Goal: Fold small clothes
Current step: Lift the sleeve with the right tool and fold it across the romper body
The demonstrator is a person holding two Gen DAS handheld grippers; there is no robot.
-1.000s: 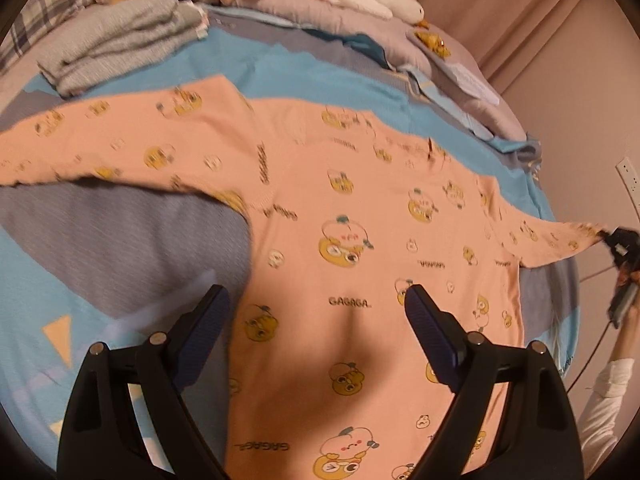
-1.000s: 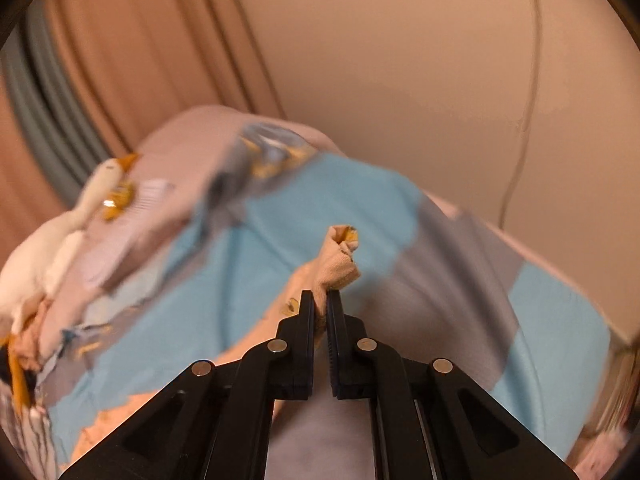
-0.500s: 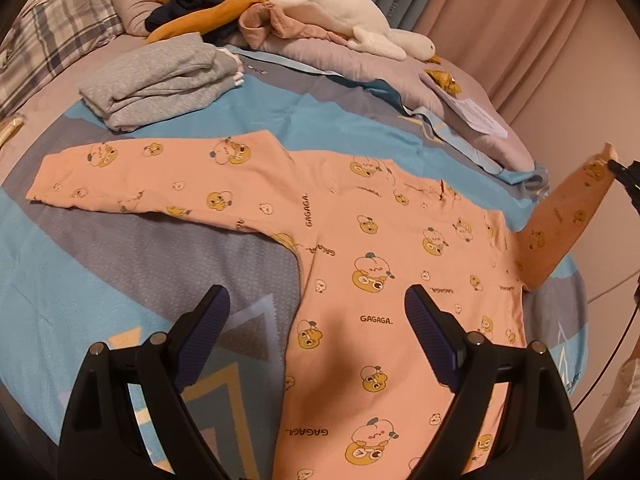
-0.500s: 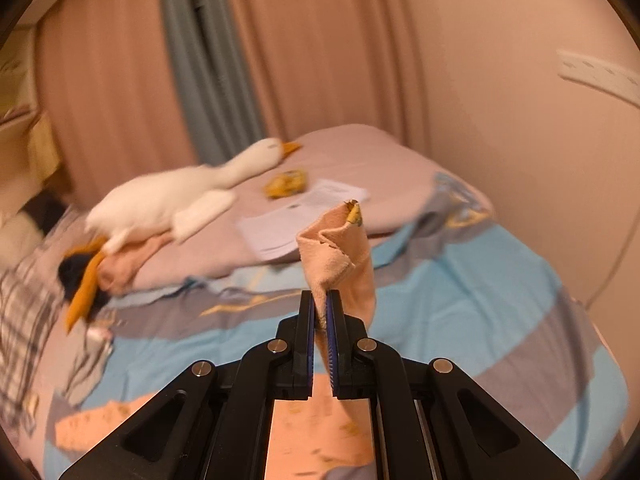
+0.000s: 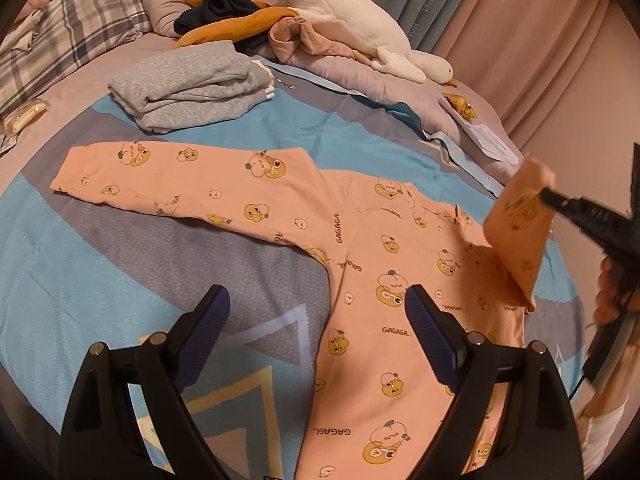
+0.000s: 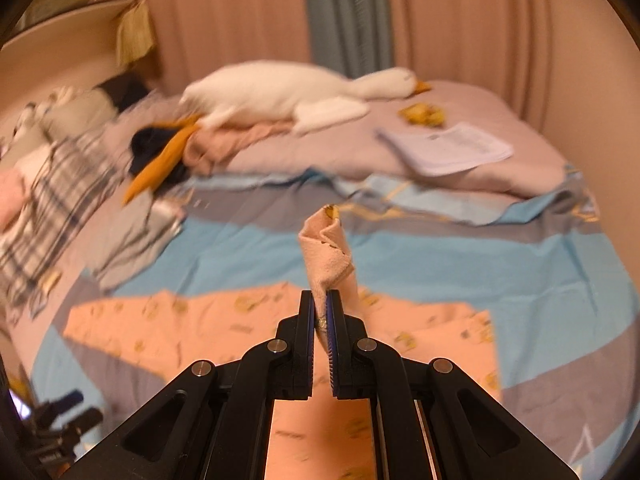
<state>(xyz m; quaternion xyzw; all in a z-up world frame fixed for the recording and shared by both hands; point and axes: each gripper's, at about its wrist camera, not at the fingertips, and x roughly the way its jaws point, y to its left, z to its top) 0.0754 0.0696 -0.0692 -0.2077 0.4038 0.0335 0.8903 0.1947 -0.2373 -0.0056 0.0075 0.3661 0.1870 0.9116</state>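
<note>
A small peach long-sleeved shirt [image 5: 384, 280] with yellow cartoon prints lies flat on the blue and grey bedspread [image 5: 100, 240]. Its left sleeve [image 5: 168, 184] lies stretched out to the left. My right gripper [image 6: 320, 300] is shut on the cuff of the right sleeve [image 6: 326, 248] and holds it lifted over the shirt's body; the raised sleeve [image 5: 518, 220] and the gripper [image 5: 548, 196] show at the right of the left wrist view. My left gripper [image 5: 316, 320] is open and empty, hovering above the shirt's lower left side.
A folded grey garment [image 5: 192, 80] lies behind the shirt. A white plush goose [image 5: 352, 28] and a heap of dark, orange and pink clothes [image 5: 240, 20] lie on a pillow. Papers [image 6: 444, 146] lie at the back right. A plaid pillow [image 5: 60, 36] sits far left.
My right gripper has lifted the right sleeve off the bed and swung it inward over the shirt's body. The left gripper has risen and drawn back, staying open.
</note>
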